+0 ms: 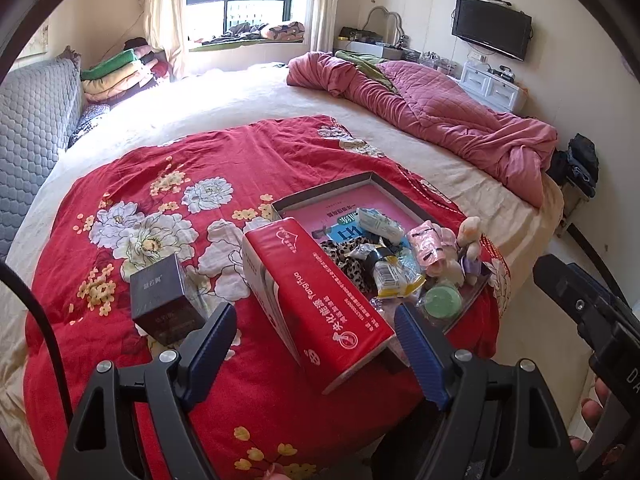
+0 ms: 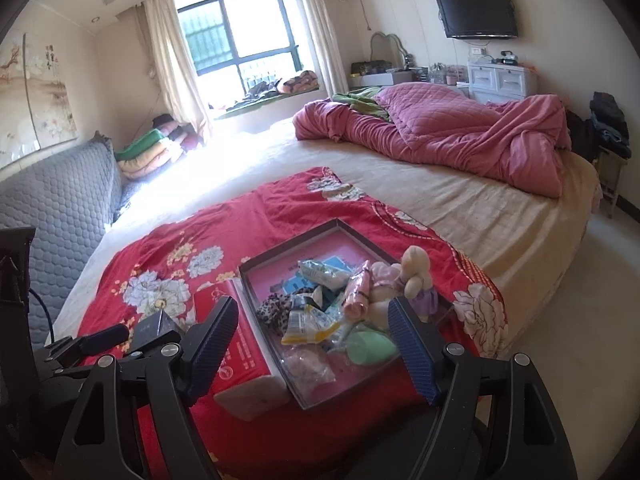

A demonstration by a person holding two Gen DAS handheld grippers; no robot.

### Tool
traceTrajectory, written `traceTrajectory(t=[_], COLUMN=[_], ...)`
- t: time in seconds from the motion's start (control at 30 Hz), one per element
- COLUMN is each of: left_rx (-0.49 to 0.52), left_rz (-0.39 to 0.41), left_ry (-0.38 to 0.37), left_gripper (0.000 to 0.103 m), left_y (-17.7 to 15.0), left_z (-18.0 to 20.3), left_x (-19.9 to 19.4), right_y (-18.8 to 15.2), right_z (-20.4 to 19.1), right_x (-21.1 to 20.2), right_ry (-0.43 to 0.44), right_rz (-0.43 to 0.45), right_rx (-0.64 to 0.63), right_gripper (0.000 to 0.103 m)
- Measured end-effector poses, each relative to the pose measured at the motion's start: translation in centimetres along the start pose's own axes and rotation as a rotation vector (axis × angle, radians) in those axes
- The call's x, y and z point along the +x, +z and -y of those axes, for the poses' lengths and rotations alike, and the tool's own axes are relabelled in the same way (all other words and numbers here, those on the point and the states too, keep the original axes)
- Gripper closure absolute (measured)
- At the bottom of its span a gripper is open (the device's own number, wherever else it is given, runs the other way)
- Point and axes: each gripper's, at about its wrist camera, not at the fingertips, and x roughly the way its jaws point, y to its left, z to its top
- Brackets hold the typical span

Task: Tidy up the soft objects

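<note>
While both sets of fingers gape empty, soft clutter [image 2: 320,312] inside shallow tray [image 2: 280,246].

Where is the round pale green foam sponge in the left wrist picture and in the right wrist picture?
Left wrist view: the round pale green foam sponge sits right of centre, at the near right corner of the shallow pink-lined cardboard tray.
Right wrist view: it lies low, just right of centre, near the tray's front.
Shared landmark: the long red tissue box beside the tray.
</note>
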Motion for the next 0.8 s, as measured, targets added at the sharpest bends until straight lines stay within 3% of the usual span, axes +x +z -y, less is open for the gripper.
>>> traceTrajectory(t=[0.3,0.8], left_rx=[-0.008,0.001], left_rz=[-0.007,-0.042], left_ry=[-0.023,0.008], left_gripper=[0.023,0.023], left_y=[-2.5,-5.0], left_z=[-0.2,0.5], left_x=[-1.3,-0.5], right_y=[-2.0,-5.8], right_z=[-0.1,-0.9], right_x=[-1.2,-0.4], right_ry=[-0.025,-0.057], right_rz=[-0.031,-0.095], right_rx=[-0.034,-0.121], right_gripper=[0.024,0.024])
